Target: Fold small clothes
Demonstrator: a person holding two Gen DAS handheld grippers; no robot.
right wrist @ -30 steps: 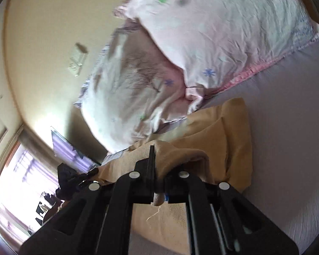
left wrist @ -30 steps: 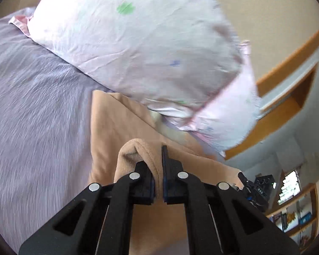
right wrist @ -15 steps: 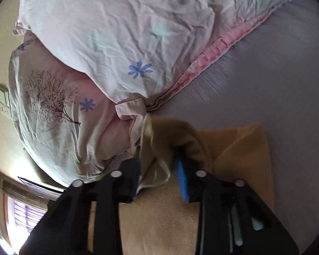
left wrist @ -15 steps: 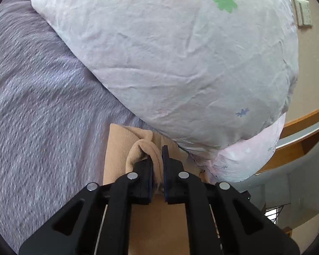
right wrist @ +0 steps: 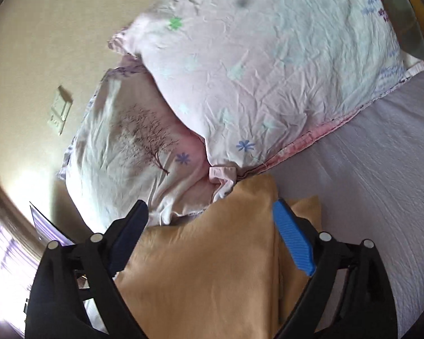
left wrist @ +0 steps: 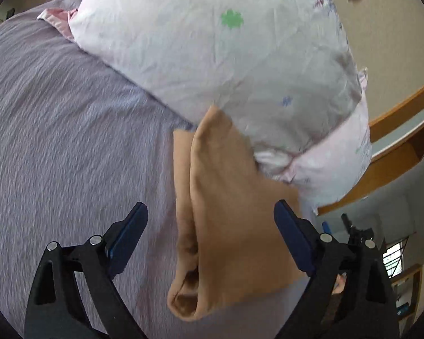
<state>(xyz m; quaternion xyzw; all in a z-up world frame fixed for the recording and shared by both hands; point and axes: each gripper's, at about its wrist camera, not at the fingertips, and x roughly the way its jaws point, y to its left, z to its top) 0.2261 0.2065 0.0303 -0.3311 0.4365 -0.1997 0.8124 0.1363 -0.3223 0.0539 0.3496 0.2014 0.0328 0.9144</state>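
The tan garment (left wrist: 234,212) lies folded on the bed (left wrist: 70,141), its far corner at 12 o'clock touching the bottom edge of the pillows (left wrist: 212,56). In the left wrist view a second layer peeks out along its 9 o'clock side, and the near end at 6 o'clock is a rolled, open loop of cloth rather than a flat edge. In the right wrist view the garment (right wrist: 212,268) fills the lower middle, with a lower layer showing at 3 o'clock.

The left gripper (left wrist: 210,231) has its fingers spread wide, one on each side of the cloth and holding nothing. The right gripper (right wrist: 209,231) is likewise spread and empty above the fabric.

Risks, as I judge them: the layers are not squared, so another fold would likely lock in the offset. The loose loop at the near end could spring open if only the top layer is pinched. The corner against the pillows may snag or drag if the cloth is pulled toward 6 o'clock. A shallow pinch on this soft fabric could slip.

No containers are in view.
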